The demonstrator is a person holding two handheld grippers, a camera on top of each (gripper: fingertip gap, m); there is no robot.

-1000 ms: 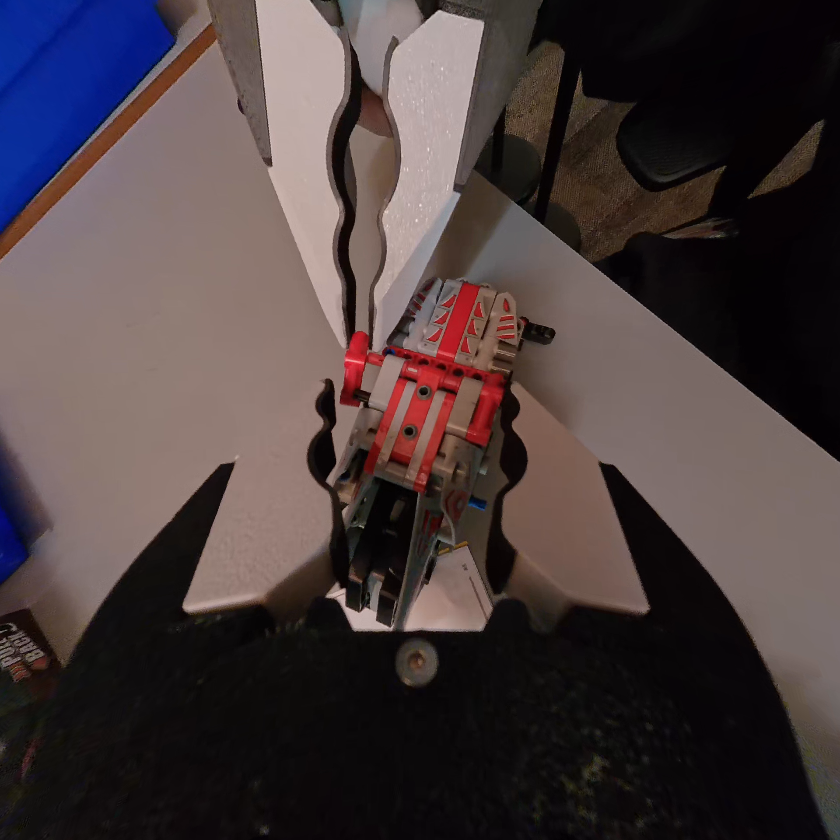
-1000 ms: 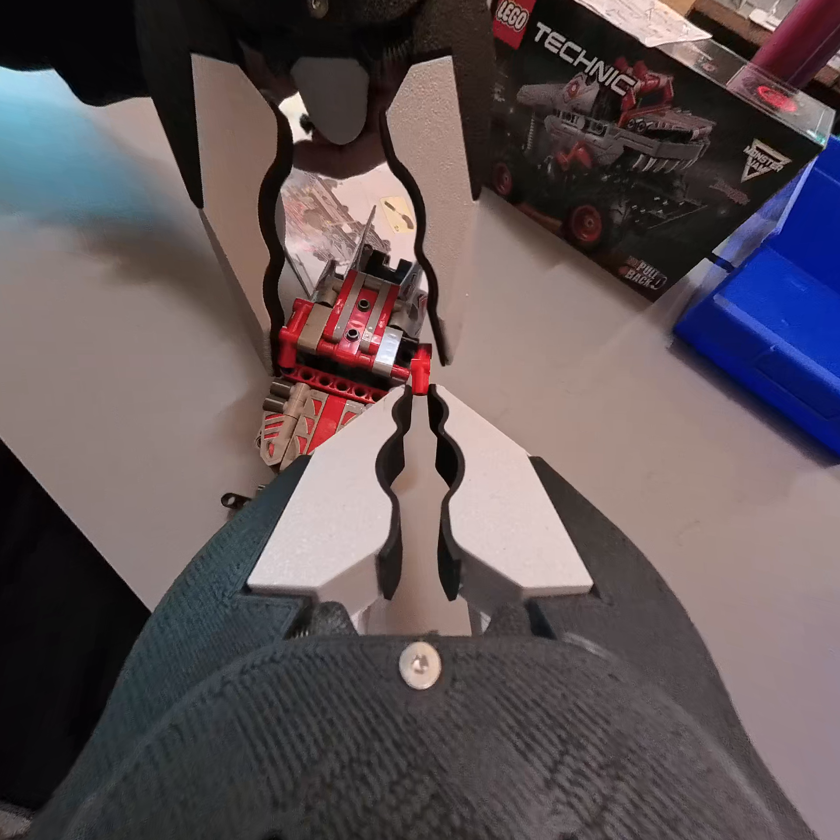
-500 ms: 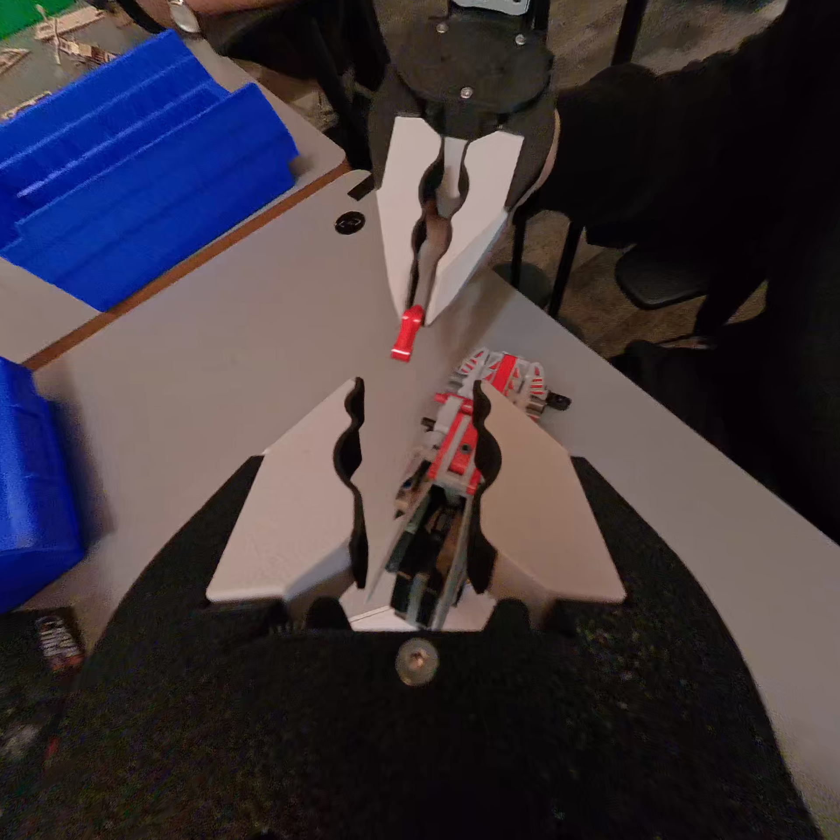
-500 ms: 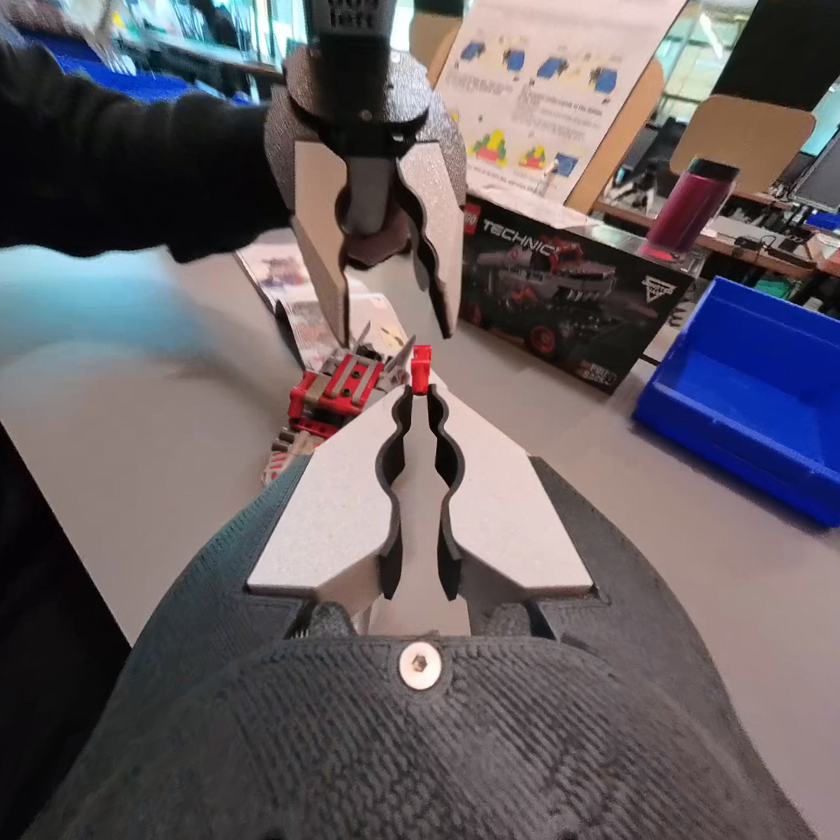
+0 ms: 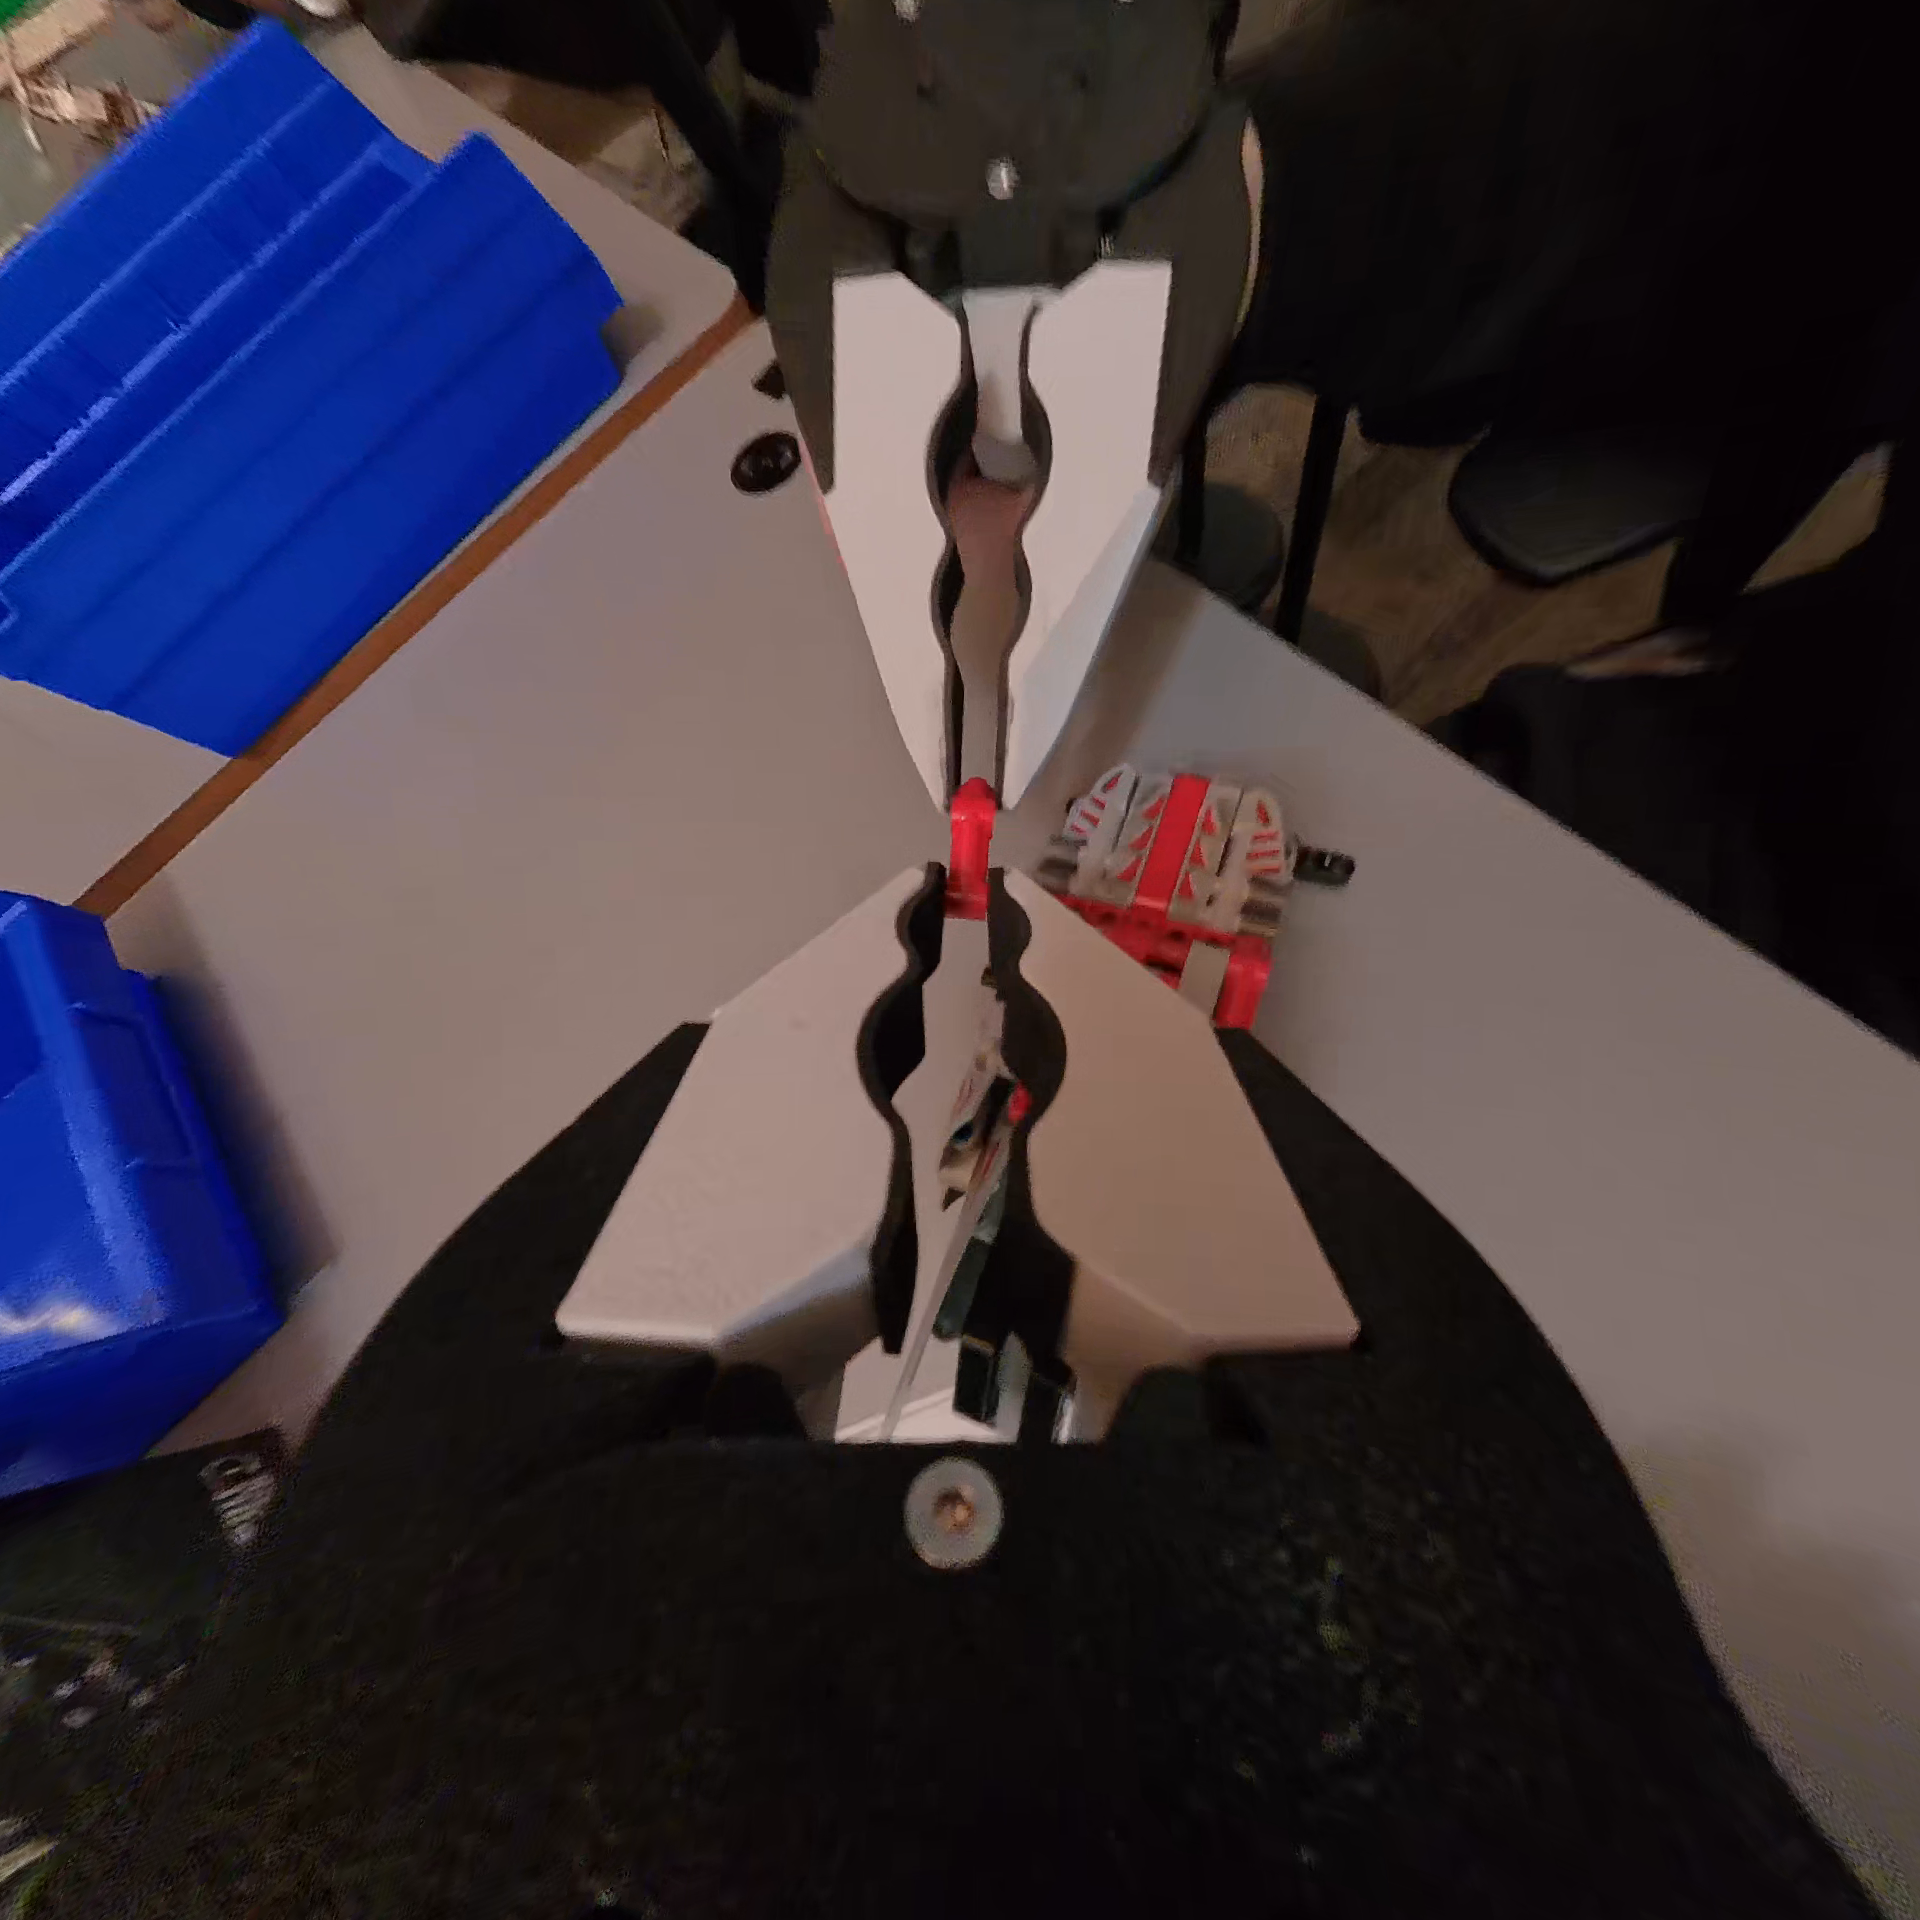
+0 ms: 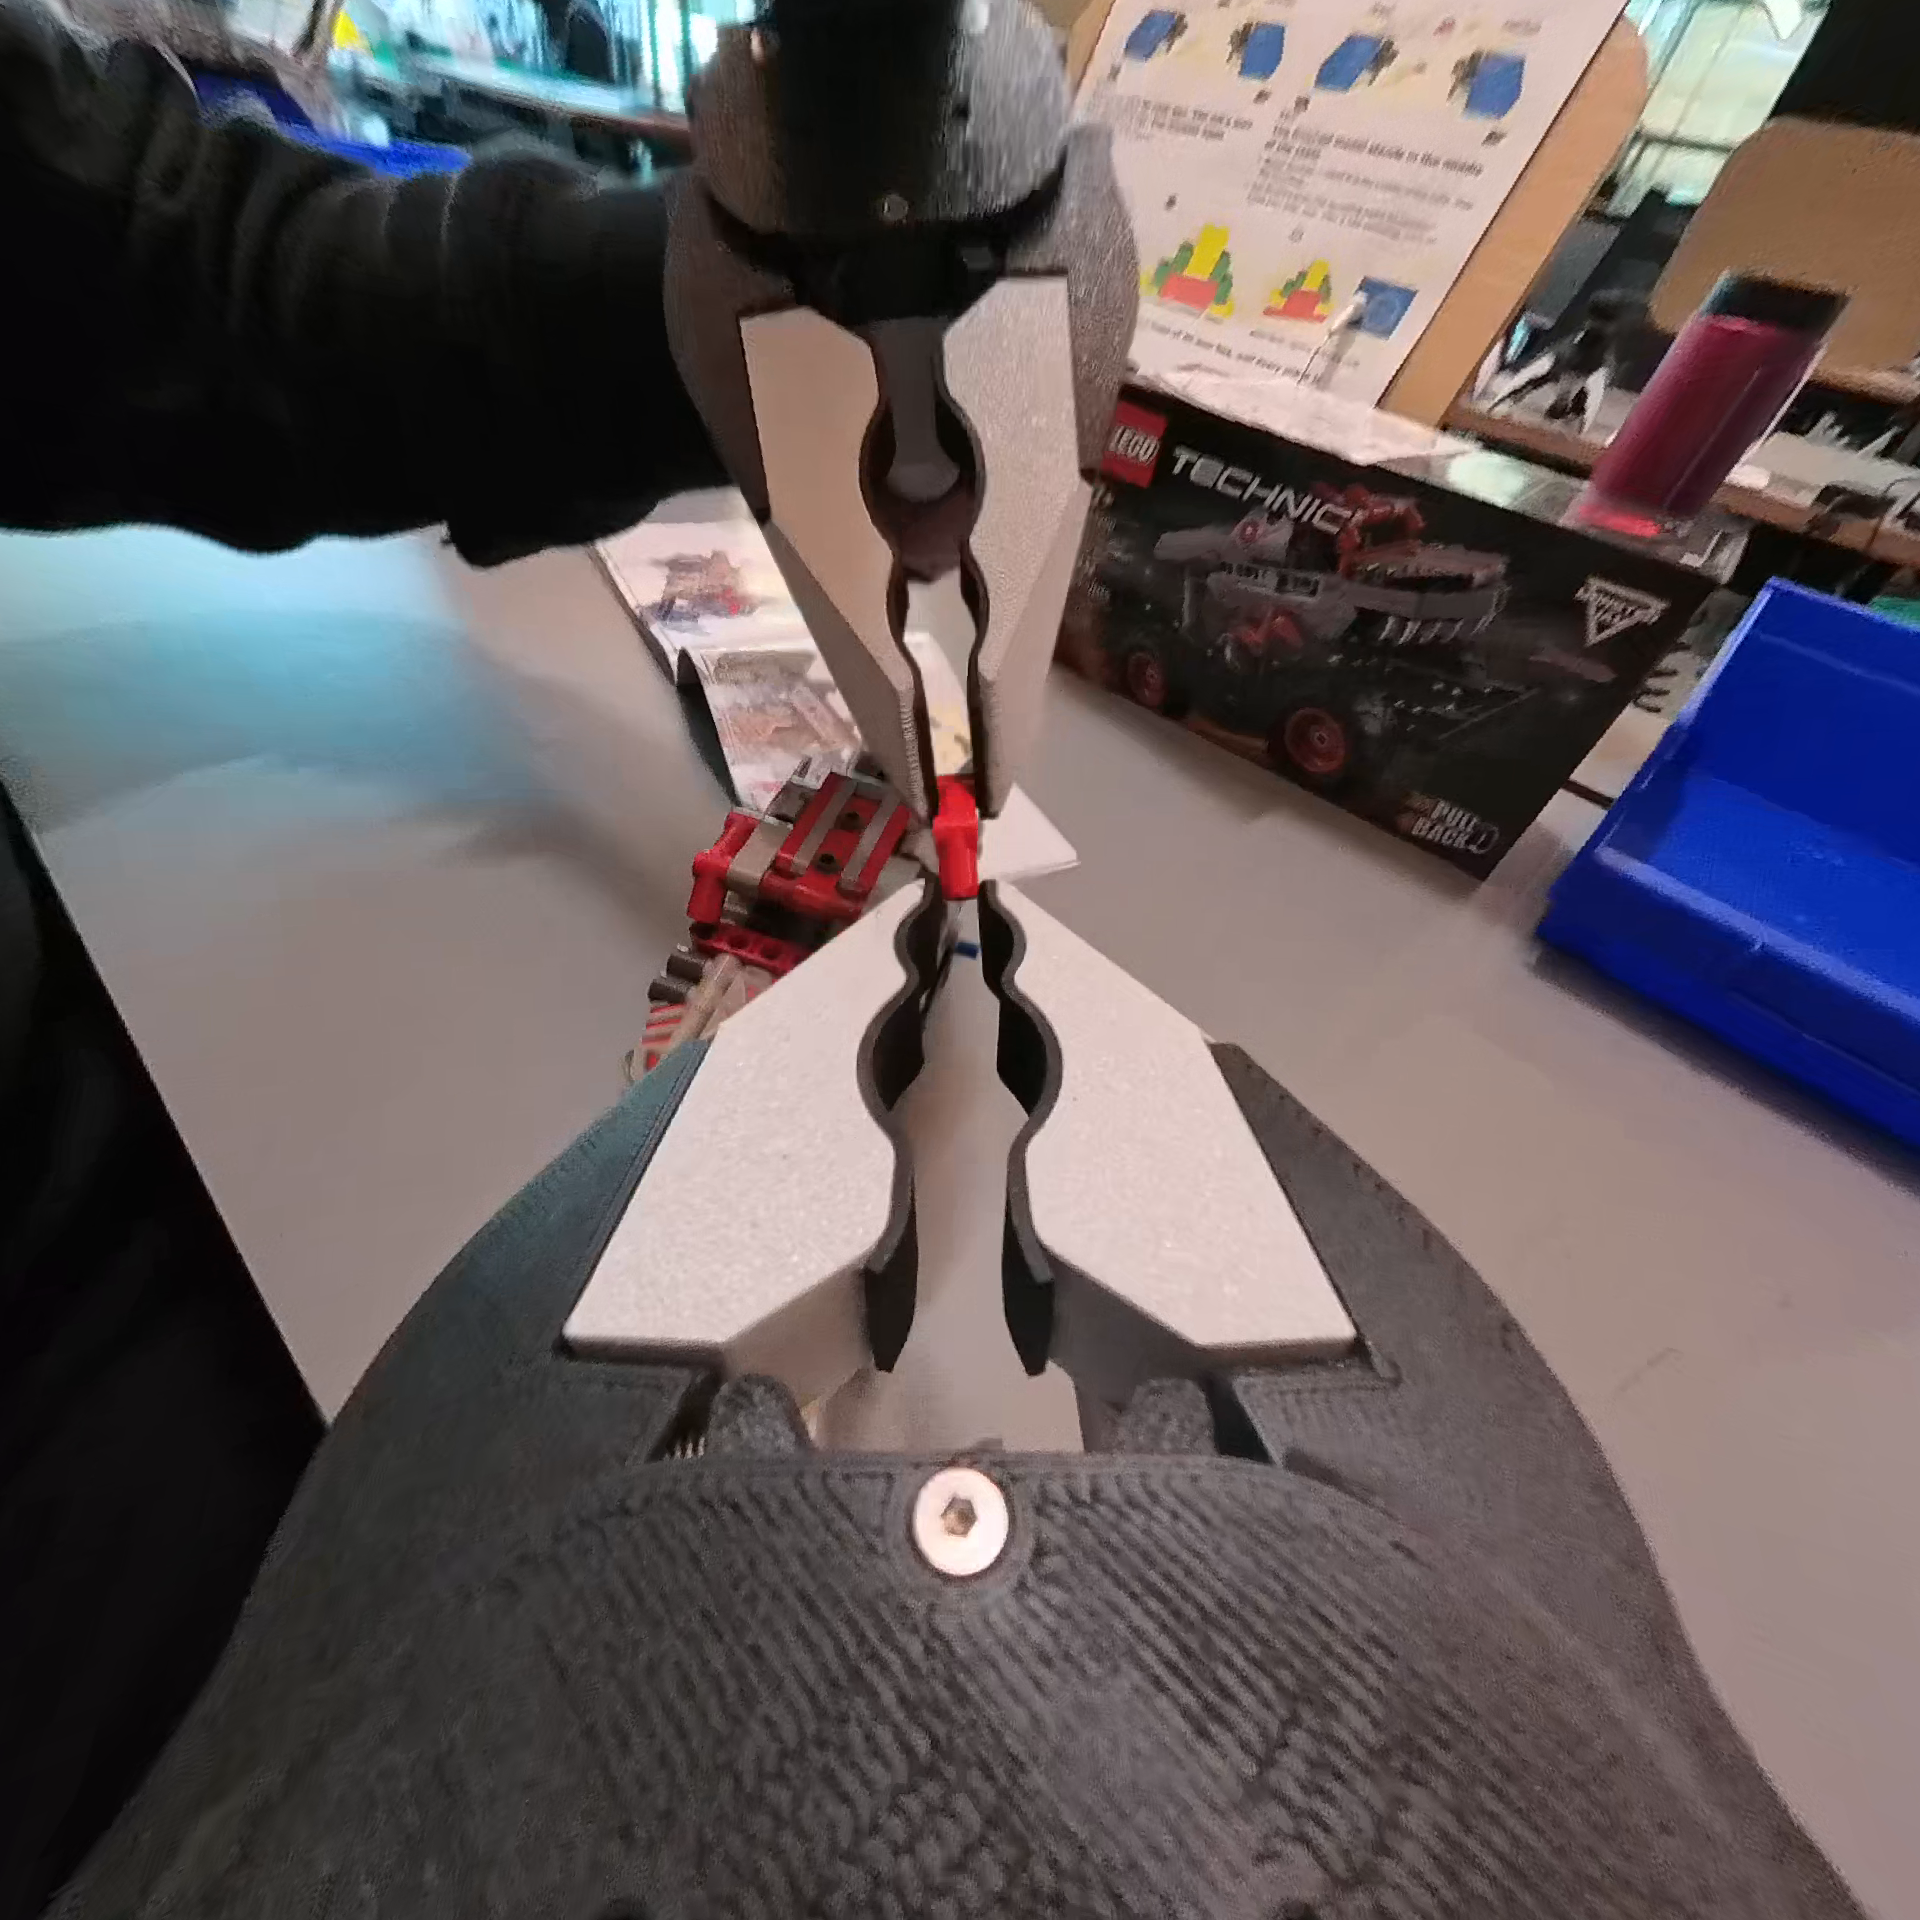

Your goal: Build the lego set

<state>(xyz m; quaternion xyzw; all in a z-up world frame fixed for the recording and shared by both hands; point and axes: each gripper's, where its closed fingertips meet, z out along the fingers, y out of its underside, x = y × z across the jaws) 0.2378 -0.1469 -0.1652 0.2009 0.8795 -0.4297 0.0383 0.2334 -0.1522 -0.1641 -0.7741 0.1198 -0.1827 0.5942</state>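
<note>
A small red Lego piece hangs above the table between the two gripper tips, which meet head-on. My right gripper is shut on one end of it. My left gripper has its fingers closed narrowly on the other end. The red and grey Lego truck body lies on the grey table just beside and below the tips. It is partly hidden by the left fingers, and it also shows in the right wrist view.
Blue bins stand to the left, another blue bin to the right. The Lego box, an open instruction booklet and a maroon tumbler lie behind. The table edge runs close by the model. The tips of both grippers are at nearly the same place.
The right gripper pulled the red piece off the model and lifted it. The left gripper let go of the model, rose, and closed from wide open onto the red piece.
</note>
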